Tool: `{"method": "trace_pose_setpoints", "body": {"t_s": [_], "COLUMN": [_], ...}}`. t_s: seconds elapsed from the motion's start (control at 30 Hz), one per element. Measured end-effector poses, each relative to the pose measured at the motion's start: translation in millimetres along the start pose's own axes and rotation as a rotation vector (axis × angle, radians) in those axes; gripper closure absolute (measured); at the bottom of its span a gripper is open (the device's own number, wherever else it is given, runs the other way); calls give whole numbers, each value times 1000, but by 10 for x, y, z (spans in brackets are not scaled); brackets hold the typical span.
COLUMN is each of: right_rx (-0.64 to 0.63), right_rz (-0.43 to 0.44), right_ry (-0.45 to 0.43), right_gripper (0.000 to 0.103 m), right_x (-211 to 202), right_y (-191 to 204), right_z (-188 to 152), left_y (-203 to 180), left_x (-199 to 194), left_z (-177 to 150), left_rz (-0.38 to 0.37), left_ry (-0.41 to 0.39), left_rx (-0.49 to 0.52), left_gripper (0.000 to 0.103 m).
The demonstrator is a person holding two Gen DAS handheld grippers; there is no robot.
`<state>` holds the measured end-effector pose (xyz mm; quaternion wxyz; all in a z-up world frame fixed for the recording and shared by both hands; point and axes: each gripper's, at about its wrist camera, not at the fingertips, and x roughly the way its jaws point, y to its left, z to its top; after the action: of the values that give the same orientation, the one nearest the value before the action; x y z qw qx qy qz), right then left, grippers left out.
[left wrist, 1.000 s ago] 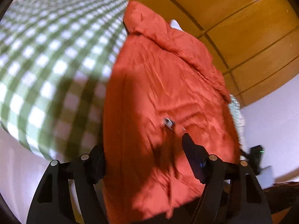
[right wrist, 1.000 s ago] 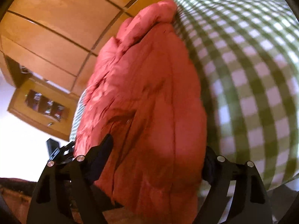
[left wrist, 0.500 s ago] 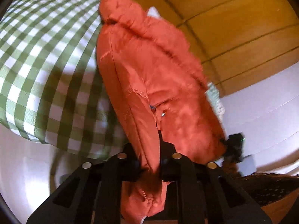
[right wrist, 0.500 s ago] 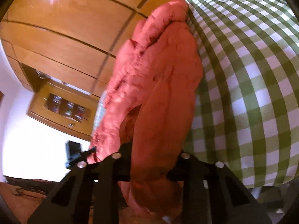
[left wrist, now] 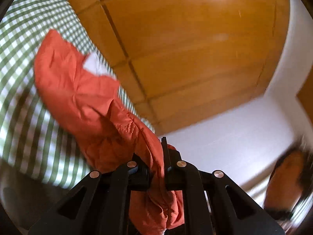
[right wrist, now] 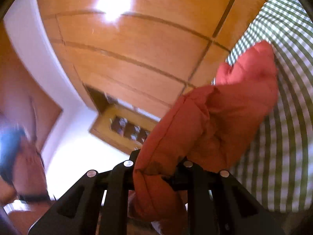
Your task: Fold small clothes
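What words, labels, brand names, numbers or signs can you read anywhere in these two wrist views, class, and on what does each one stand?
None can be read.
Orange garment: no print or readable tag shows on it.
Checked cloth: pattern only, no lettering.
Wooden panels: bare wood.
Small wooden cabinet: the items inside are too blurred to tell whether they carry any text.

— What carries the clothes?
— A surface under a green-and-white checked cloth (left wrist: 21, 62).
— What lies on it?
— The far end of the orange garment (left wrist: 64, 74); something white (left wrist: 93, 64) shows beside it.
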<state>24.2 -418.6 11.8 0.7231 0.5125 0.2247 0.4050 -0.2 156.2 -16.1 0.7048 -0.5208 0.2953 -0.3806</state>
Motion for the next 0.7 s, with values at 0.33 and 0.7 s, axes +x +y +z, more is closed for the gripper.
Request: {"method": "trace_pose_setpoints", "body": {"t_s": [0.33,0.7], "right_rx": [208,138], "right_rz": [-223,-316], "right_ry": [-140,-194], "right_gripper": [87,34], "right_x": [946,1262], "right_y": [-965,-1498], "right_z": [1407,1647], "left_y": [609,1362], "left_x": [602,878], "left_z": [1268,1643], "left_rz": [120,209], "left_ry": [-151,-254], "left_rx": [-138,-290], "left_gripper": [95,39]}}
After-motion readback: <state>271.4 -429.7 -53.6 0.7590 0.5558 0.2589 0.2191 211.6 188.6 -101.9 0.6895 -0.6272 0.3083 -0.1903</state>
